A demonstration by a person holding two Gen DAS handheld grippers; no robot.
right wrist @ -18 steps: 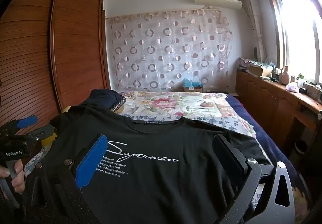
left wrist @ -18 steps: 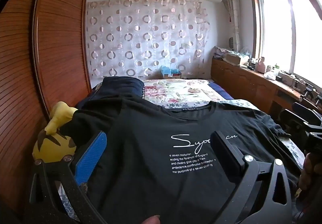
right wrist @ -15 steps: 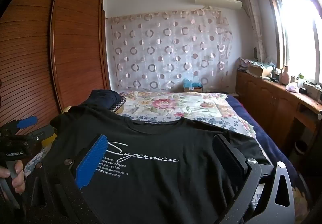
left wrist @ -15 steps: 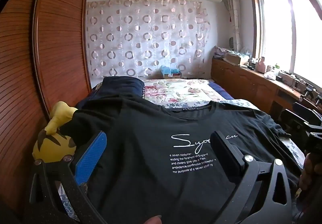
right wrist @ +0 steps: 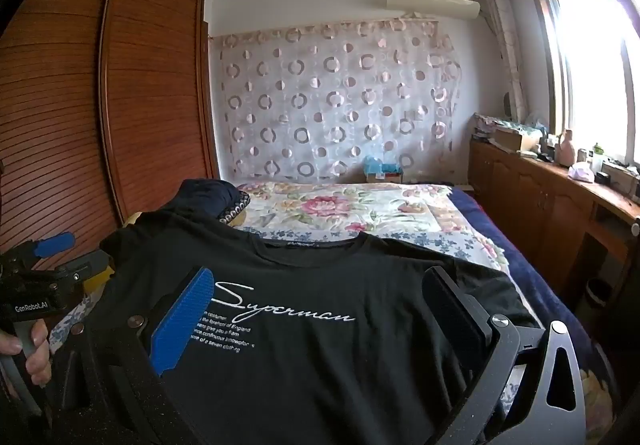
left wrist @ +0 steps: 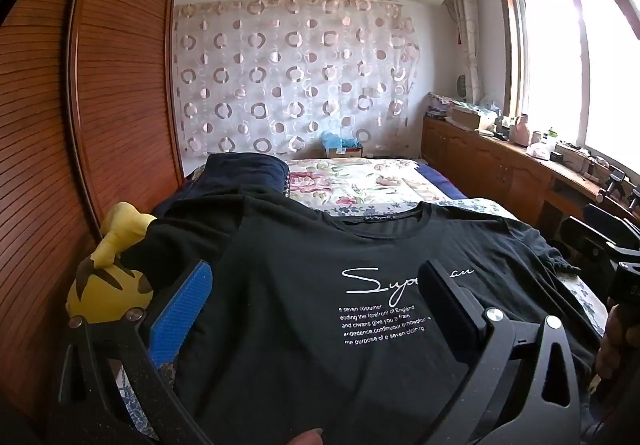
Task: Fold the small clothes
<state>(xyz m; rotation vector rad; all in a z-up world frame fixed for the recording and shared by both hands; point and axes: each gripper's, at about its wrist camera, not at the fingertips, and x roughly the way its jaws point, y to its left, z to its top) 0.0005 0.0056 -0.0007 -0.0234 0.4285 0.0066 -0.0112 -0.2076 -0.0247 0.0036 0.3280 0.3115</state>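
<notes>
Black T-shirt lies face up and spread nearly flat across the near end of the bed, neckline toward the far wall, hem toward the person. That layout suits folding: the front is smoothed, both sleeves are out to the sides, and the whole outline is within reach of either tool.

At the far left a ribbed reddish-brown wardrobe runs along the wall. Just beside it a yellow plush toy sits at the bed's left edge, its soft rounded body partly under the shirt's left sleeve. Next comes the left gripper, hovering over the shirt's left half with its jaws spread fully and nothing between them; one pad is ridged blue, the other plain black. The cloth looks like thin matte cotton knit, with a ribbed collar and white script lettering across the chest, and shallow wrinkles near the sleeves.

Beyond the shirt, a floral quilt covers the bed, and a folded dark navy garment rests at far left of it. Rightward, the right gripper hangs over the shirt's right half, jaws equally wide and empty. Both seem poised for a first pinch, probably at a sleeve or shoulder. A long wooden sideboard lines the far right under the window.
</notes>
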